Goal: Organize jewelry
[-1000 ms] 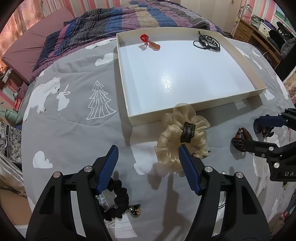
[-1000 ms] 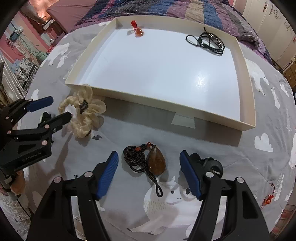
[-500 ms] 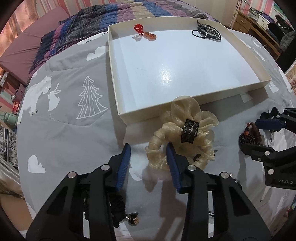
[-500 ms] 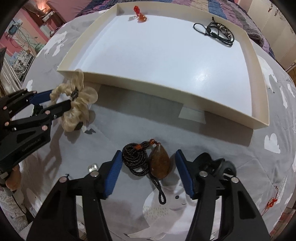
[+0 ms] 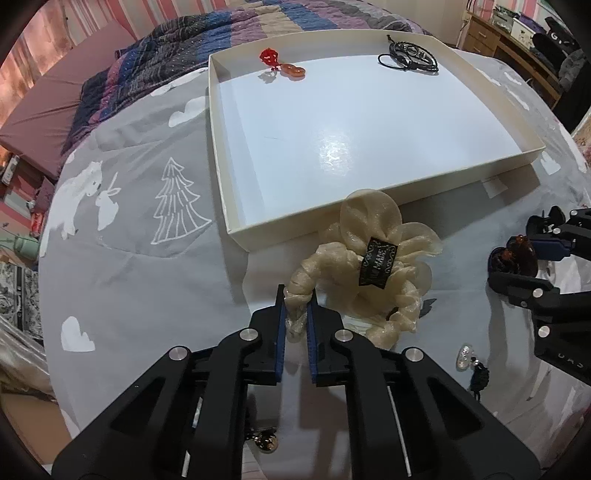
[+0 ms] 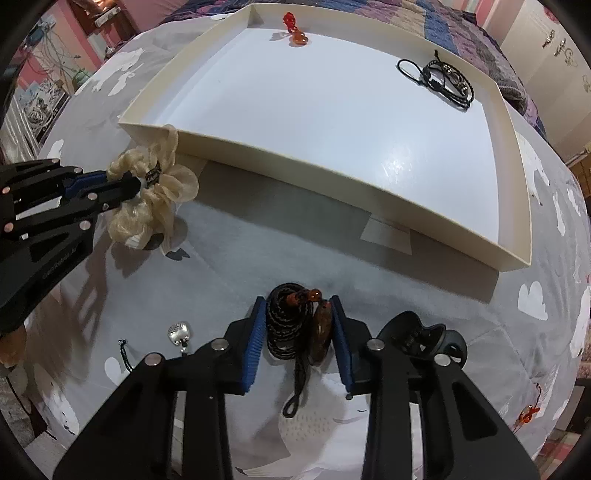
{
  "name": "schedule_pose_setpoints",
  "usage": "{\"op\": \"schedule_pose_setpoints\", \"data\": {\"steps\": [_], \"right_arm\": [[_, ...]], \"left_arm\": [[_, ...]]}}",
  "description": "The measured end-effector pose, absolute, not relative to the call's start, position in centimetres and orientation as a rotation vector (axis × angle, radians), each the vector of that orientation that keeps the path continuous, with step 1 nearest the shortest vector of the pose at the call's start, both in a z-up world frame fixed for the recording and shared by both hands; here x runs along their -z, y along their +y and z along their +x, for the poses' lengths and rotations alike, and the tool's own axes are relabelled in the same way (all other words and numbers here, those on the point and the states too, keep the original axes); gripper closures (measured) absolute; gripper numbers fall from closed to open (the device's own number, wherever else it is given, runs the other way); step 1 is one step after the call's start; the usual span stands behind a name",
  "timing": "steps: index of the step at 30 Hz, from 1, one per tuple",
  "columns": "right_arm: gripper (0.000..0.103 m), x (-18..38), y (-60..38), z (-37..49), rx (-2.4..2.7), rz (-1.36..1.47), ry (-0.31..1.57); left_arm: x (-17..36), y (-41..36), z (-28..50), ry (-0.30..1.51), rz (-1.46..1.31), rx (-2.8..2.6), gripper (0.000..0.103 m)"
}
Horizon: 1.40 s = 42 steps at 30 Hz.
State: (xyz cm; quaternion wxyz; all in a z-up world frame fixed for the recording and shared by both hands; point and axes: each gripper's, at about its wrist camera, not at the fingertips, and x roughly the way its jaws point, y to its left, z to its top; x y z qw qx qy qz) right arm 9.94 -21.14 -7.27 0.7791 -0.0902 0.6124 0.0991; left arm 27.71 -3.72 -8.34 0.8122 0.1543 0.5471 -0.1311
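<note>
Both picks sit on the near side of the white tray (image 5: 369, 133), so the coming move, as I judge it, is a lift and a carry away from the person, over the tray's near wall. The cream scrunchie (image 5: 369, 273) lies on the grey printed cloth (image 5: 129, 229) with one frill touching that wall; the left hand-held gripper (image 5: 295, 314) has just been closing and now pinches the scrunchie's near-left loop, its blue pads (image 5: 281, 332) pressed into the gauzy fabric with only a narrow gap between them. The right hand-held gripper (image 6: 298, 332) stands well to the right of it, a little farther from the tray; its jaws have just been closing too, and they now bracket the coiled black cord necklace (image 6: 284, 325) with its brown stone pendant (image 6: 320, 332), the pads touching both sides of the bundle. The cord's loose tail runs back toward the person, along the fingers. Inside the tray, against the far wall, a red-orange charm (image 6: 295, 31) and a black bracelet (image 6: 443, 79) already lie well apart. A silver charm (image 6: 180, 332) remains on the cloth, to the left of the right hand-held gripper.
</note>
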Motion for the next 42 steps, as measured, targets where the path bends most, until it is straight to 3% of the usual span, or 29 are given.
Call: {"op": "schedule_pose_setpoints", "data": {"steps": [13,32,42], "right_arm": [[0.083,4.3,-21.9,9.3,-0.205,-0.19,1.258],[0.083,-0.7,-25.2,10.7,-0.215,-0.086,1.159],[0.083,-2.7,-27.7,18.1,-0.153,0.012,1.124]], "left_arm": [[6.0,-3.0,26.7,1.119,0.304,0.284,0.1],[-1.8,-2.3,25.7,1.003,0.22,0.322,0.1],[-4.6,-4.1,31.5,0.967,0.197,0.321,0.1]]}}
